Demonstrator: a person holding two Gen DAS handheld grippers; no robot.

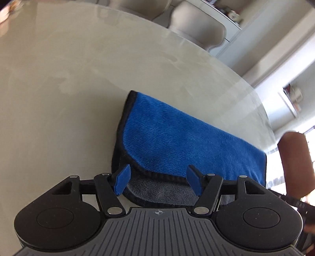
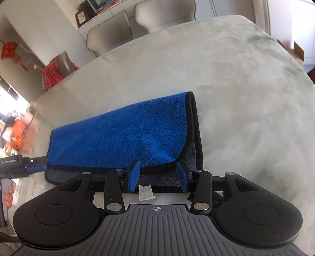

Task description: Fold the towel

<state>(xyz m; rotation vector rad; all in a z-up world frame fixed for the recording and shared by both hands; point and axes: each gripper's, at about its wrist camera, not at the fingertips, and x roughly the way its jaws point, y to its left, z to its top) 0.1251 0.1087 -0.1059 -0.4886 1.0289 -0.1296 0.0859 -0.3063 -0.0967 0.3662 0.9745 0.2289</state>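
A blue towel (image 1: 177,137) with a black hem and grey underside lies folded over on the pale marble table (image 1: 59,98); its grey lower layer sticks out toward me. My left gripper (image 1: 158,180) is open, its blue pads either side of the towel's near left corner, holding nothing. In the right wrist view the same towel (image 2: 128,134) lies with its hemmed end to the right. My right gripper (image 2: 158,176) is open over the near right corner. The left gripper (image 2: 33,167) shows at the towel's far left end.
A white label (image 2: 145,192) hangs at the towel's near edge. Beige chairs (image 1: 195,21) (image 2: 165,13) stand at the table's far side. A person's forearm (image 1: 295,163) is at the right. White cabinets (image 2: 39,29) and red decorations (image 2: 9,51) line the room behind.
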